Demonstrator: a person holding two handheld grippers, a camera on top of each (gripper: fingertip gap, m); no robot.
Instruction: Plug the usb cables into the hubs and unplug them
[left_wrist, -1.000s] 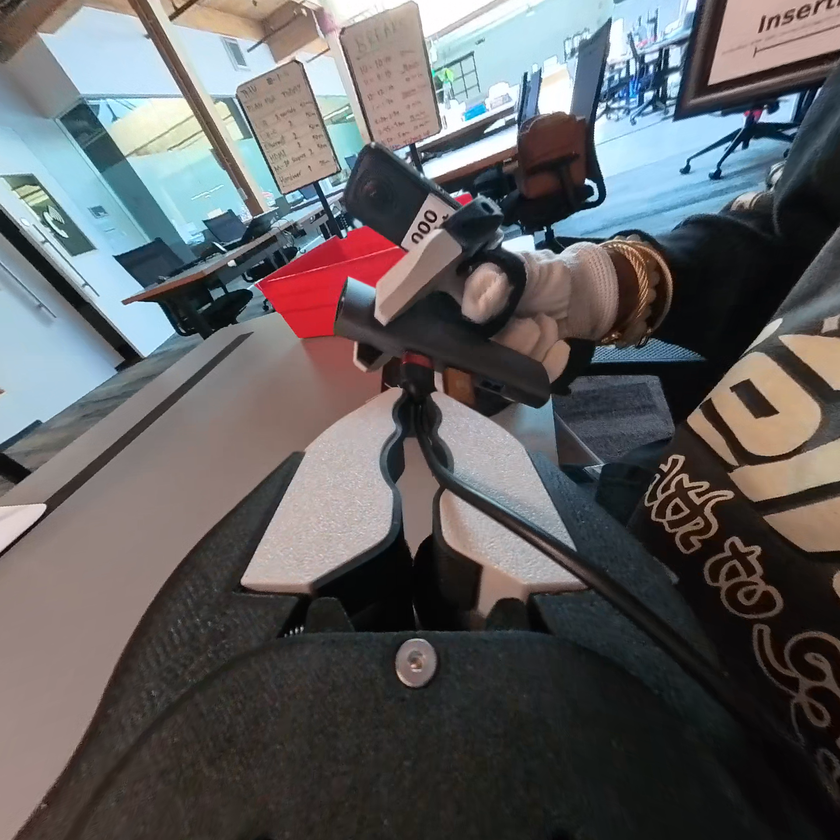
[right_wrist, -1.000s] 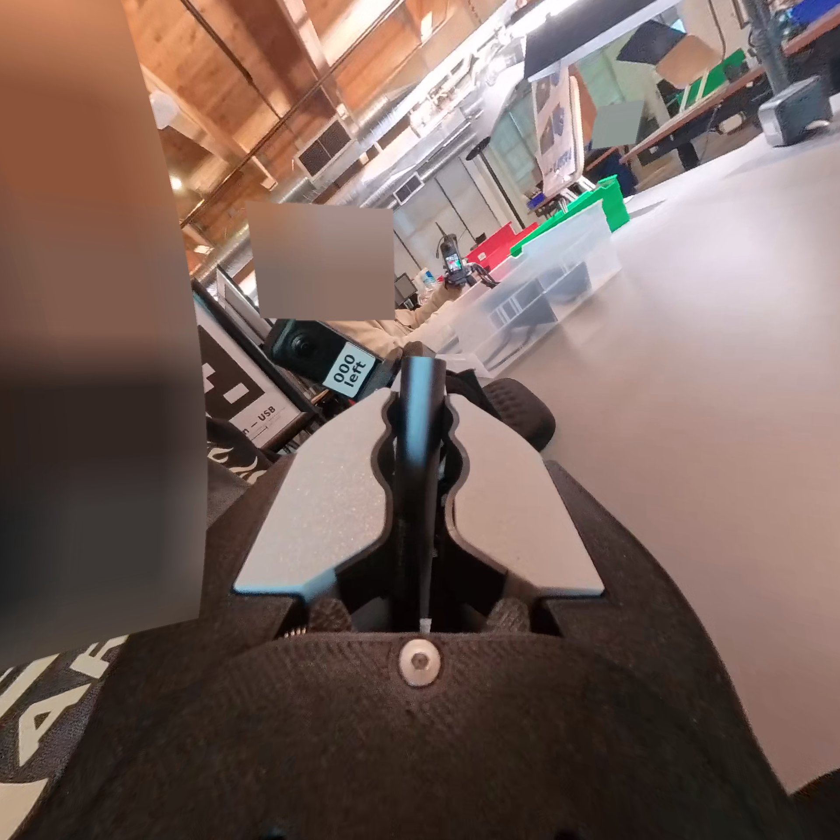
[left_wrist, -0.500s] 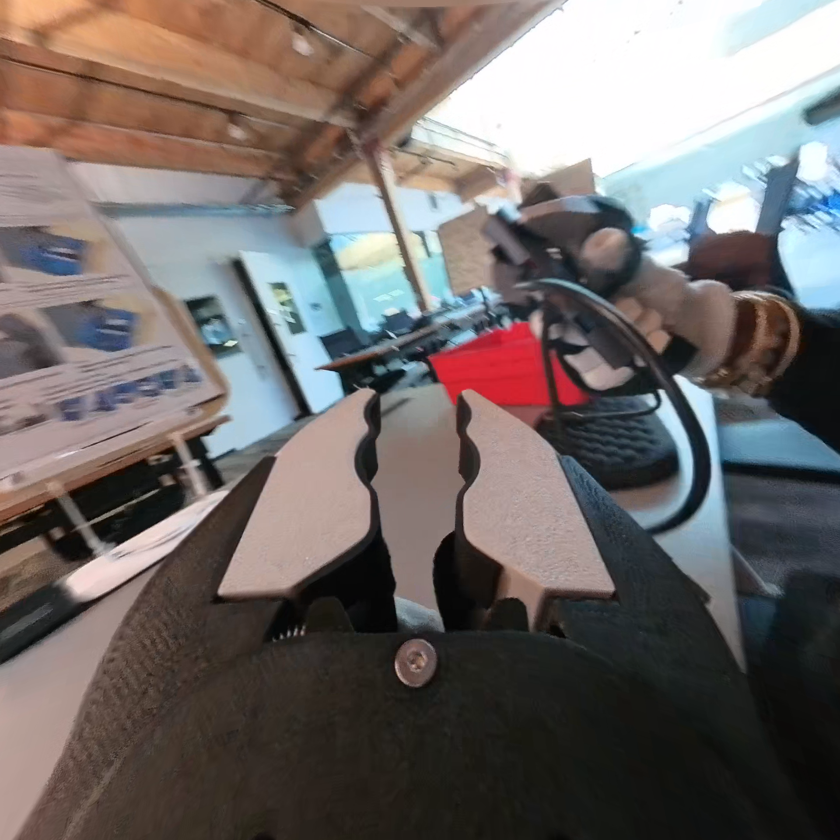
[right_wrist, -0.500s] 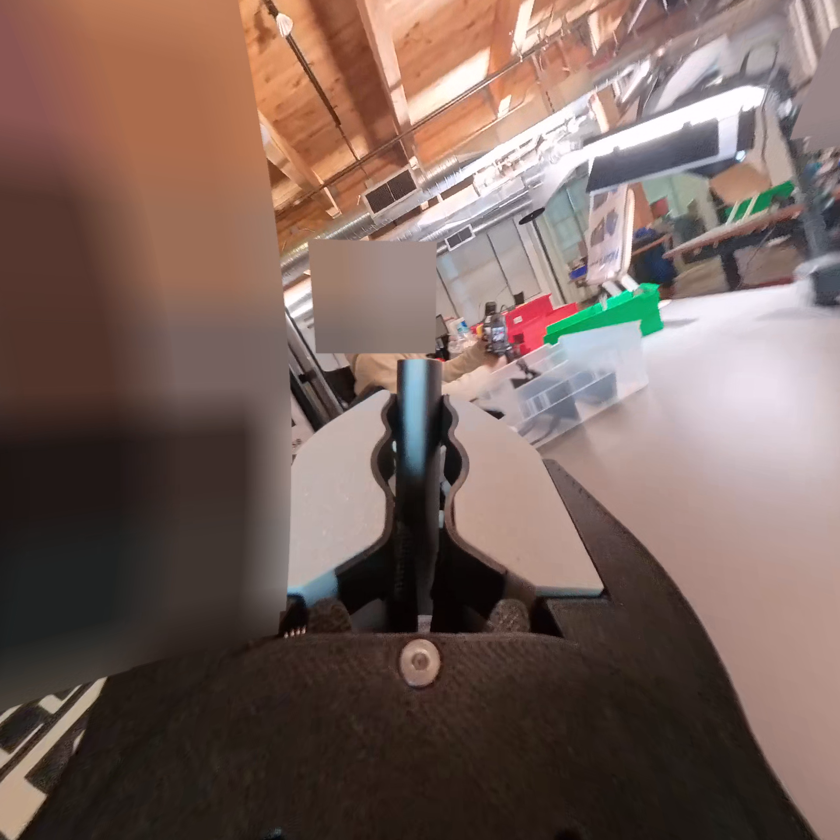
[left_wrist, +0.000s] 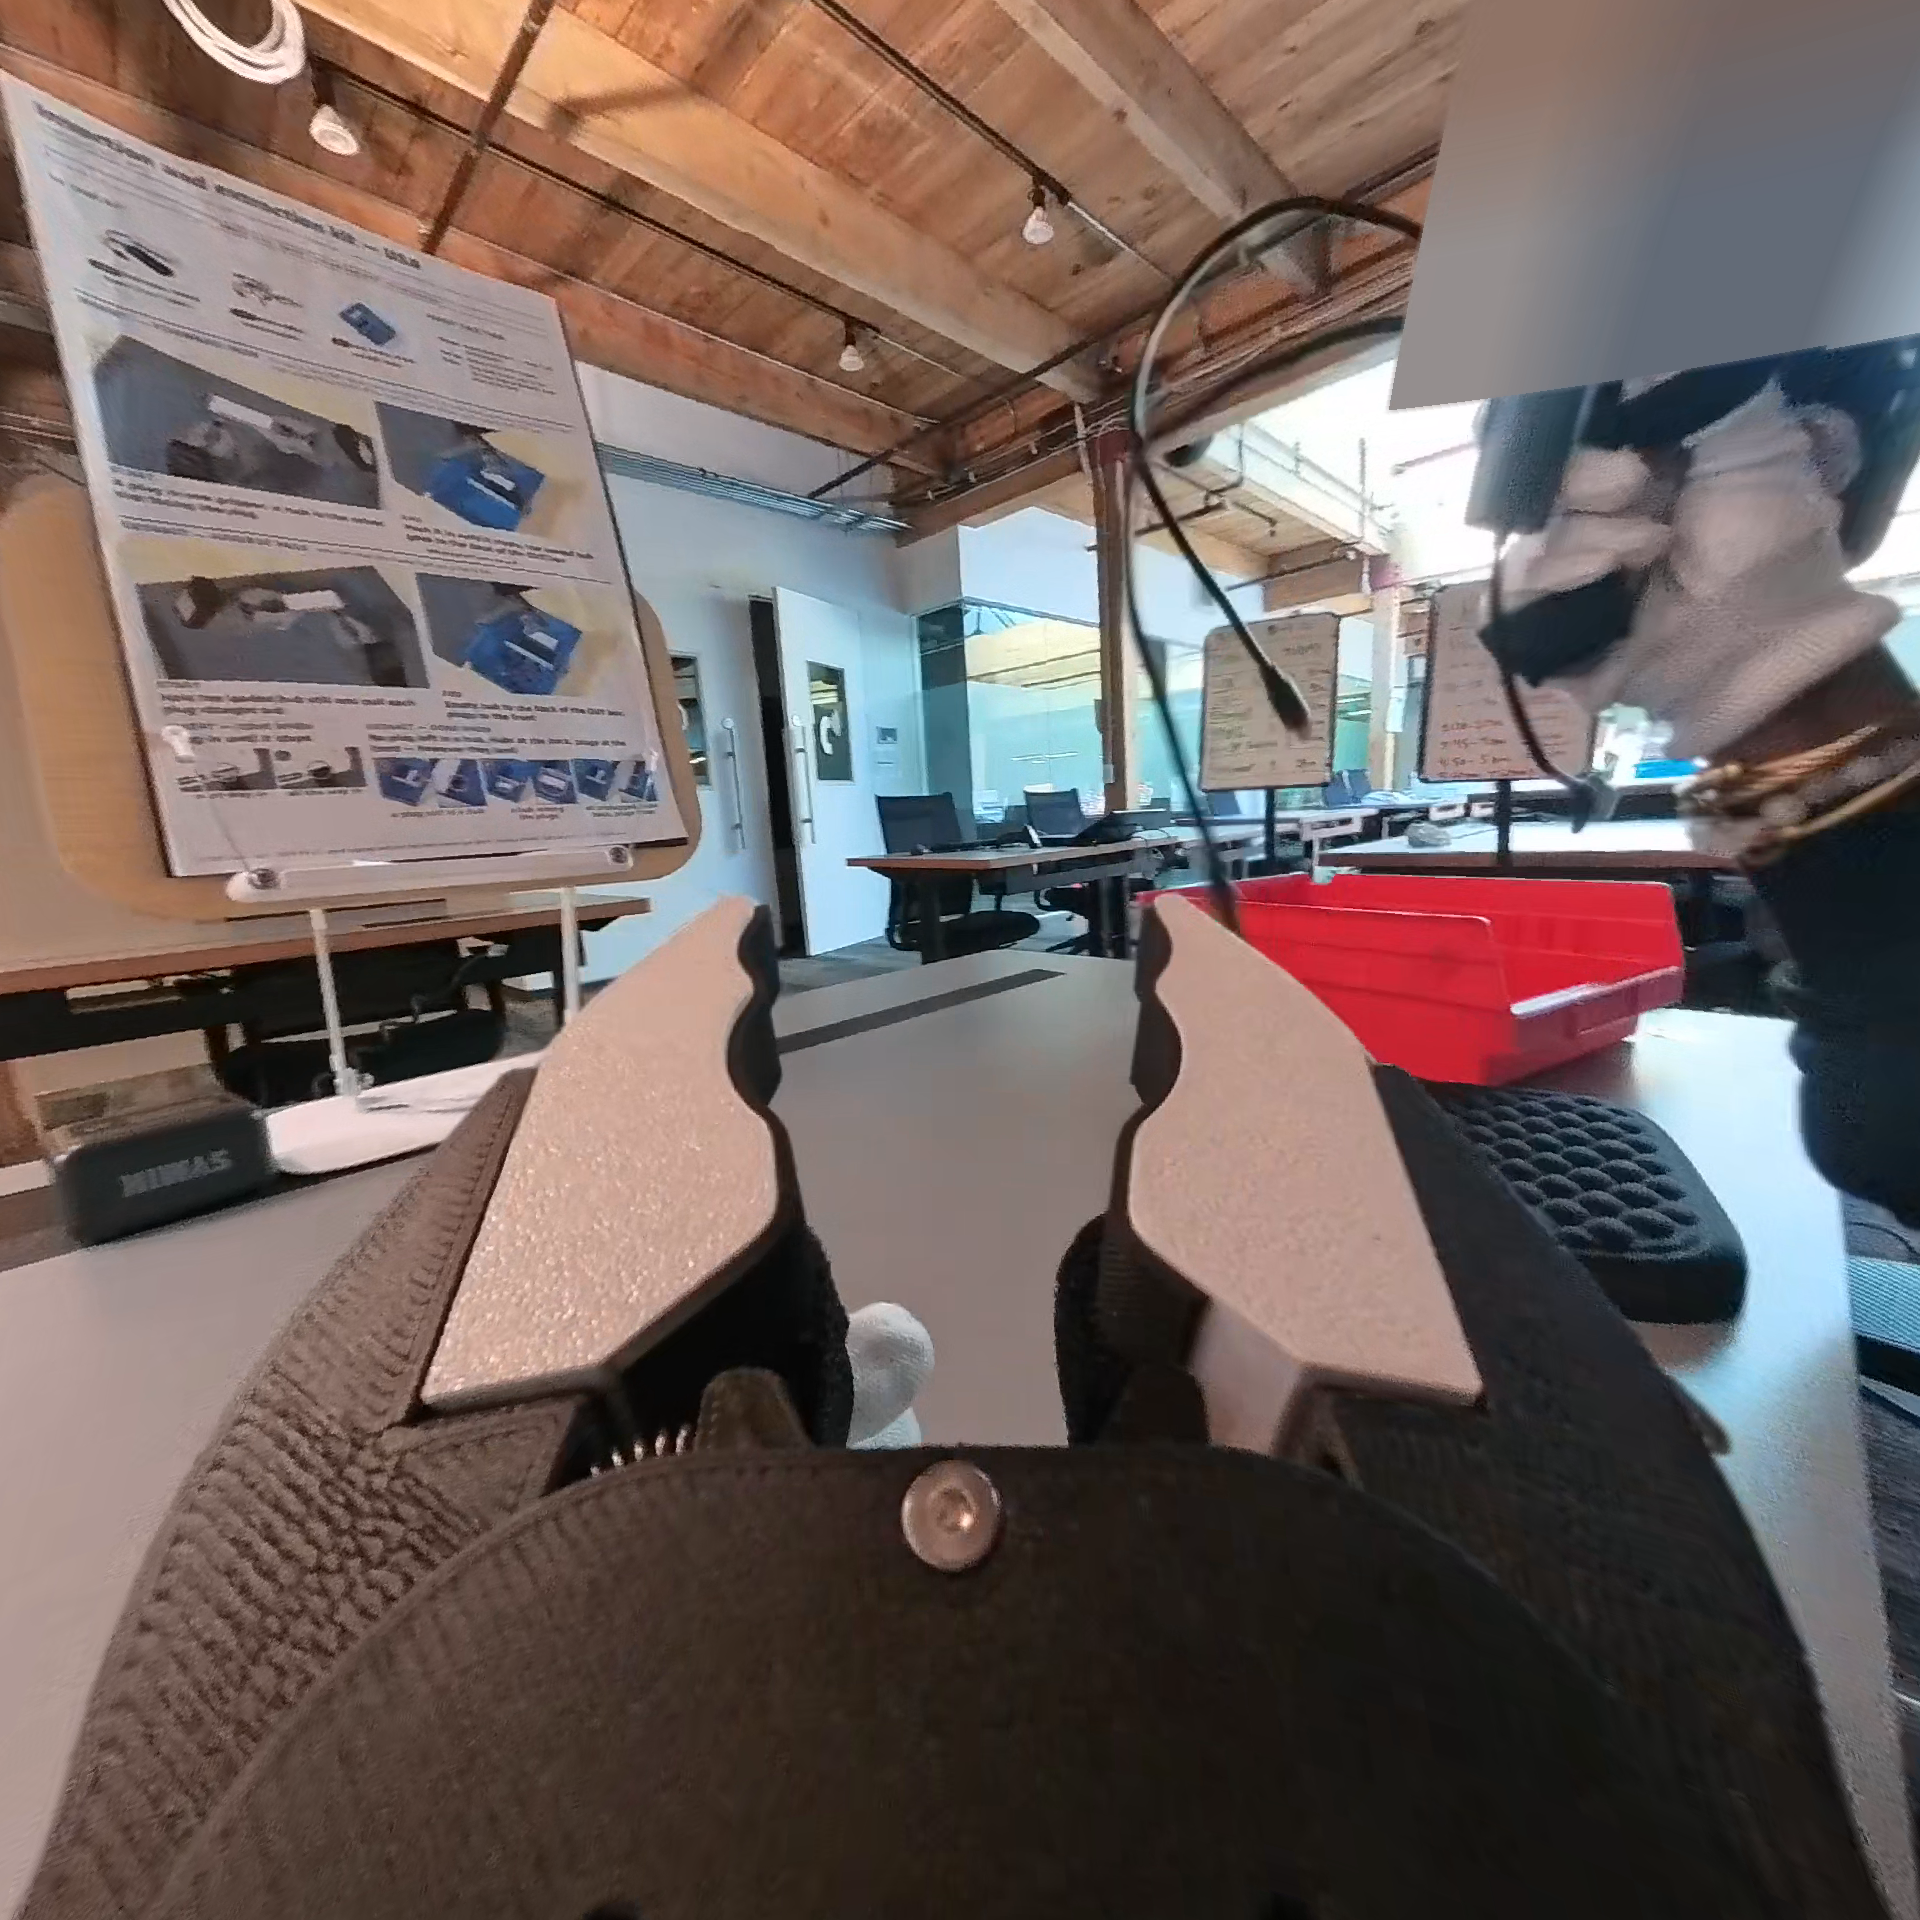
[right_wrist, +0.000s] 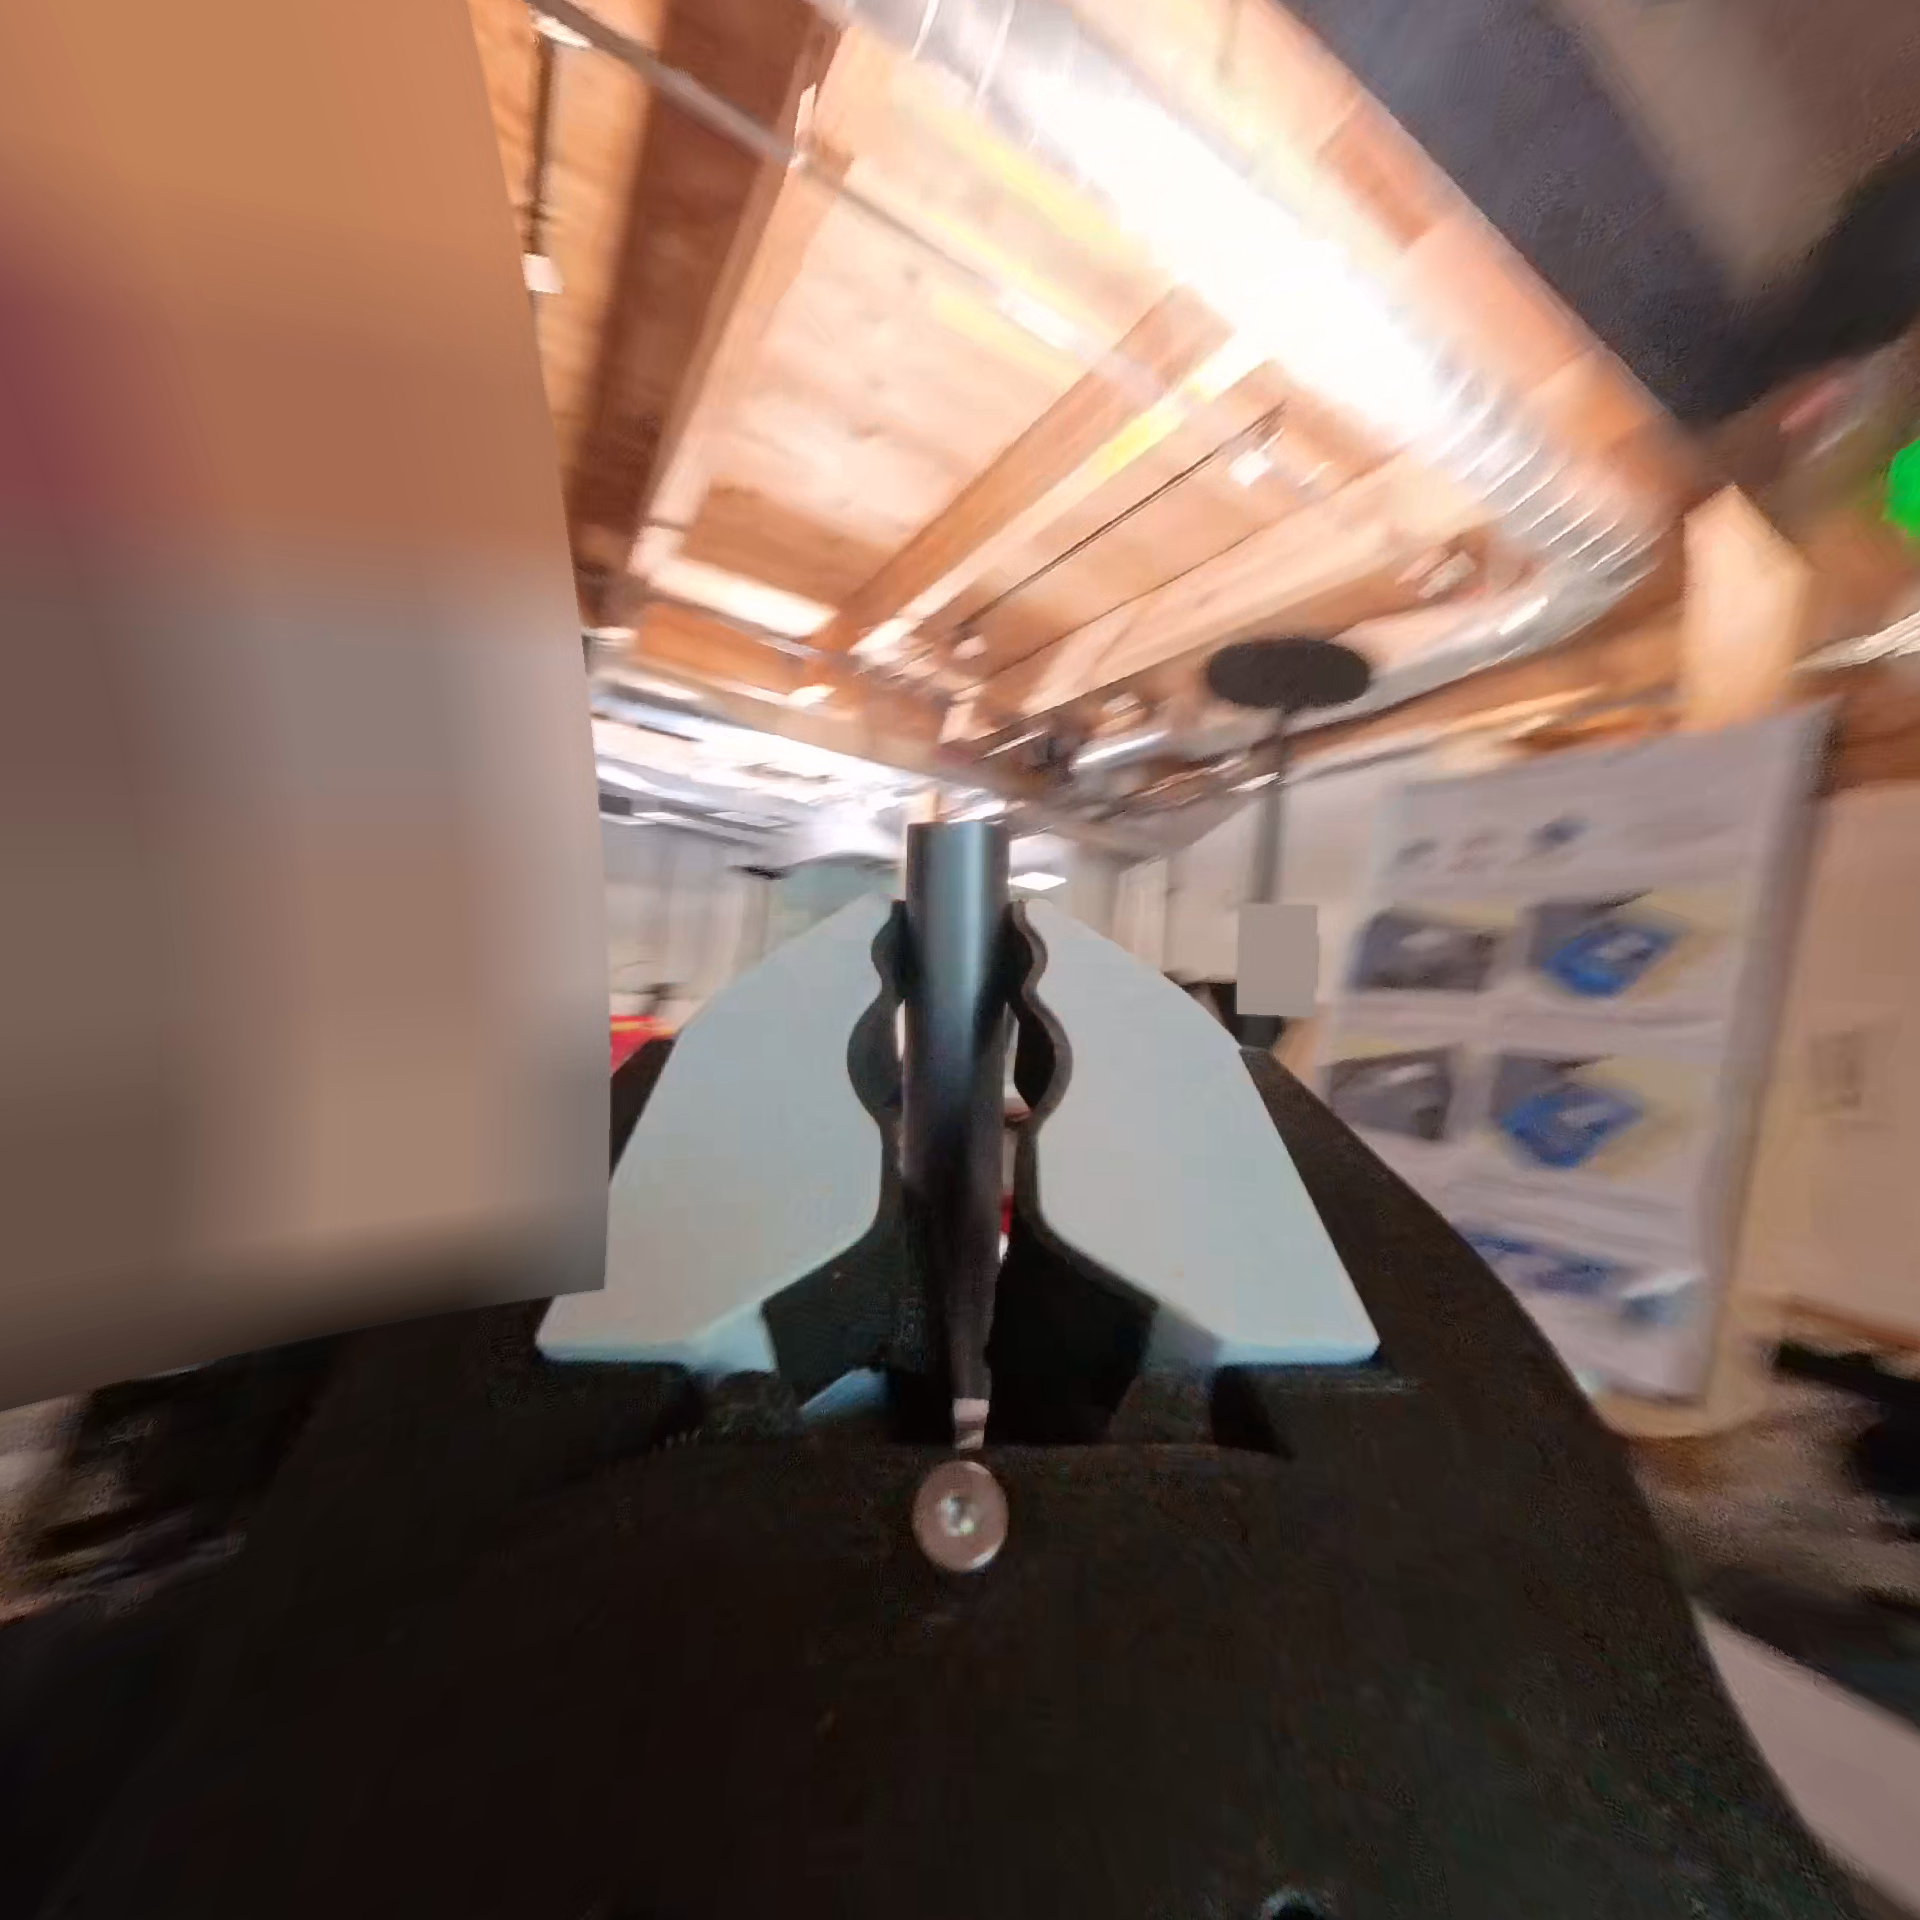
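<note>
My left gripper (left_wrist: 958, 920) is open and empty, low over the grey table (left_wrist: 935, 1122). A thin black USB cable (left_wrist: 1143, 436) loops in the air above it, and its plug end (left_wrist: 1291, 710) dangles free. In the left wrist view a white-gloved hand (left_wrist: 1714, 551) holds the right gripper high at the upper right, partly behind a mosaic patch. My right gripper (right_wrist: 957, 914) is shut on a slim dark hub (right_wrist: 956, 1039), which stands on end between the jaws. That view is blurred and tilted up at the ceiling.
A red bin (left_wrist: 1455, 966) stands on the table beyond my left gripper, with a black mesh pad (left_wrist: 1590, 1195) in front of it. An instruction board on a stand (left_wrist: 343, 520) is at the left, and it also shows in the right wrist view (right_wrist: 1538, 1039). A black box (left_wrist: 156, 1174) sits at the left edge.
My left gripper let go of the cable plug, opened wide and drew back from the hub. My right gripper lifted the hub and tilted up; the cable now hangs free.
</note>
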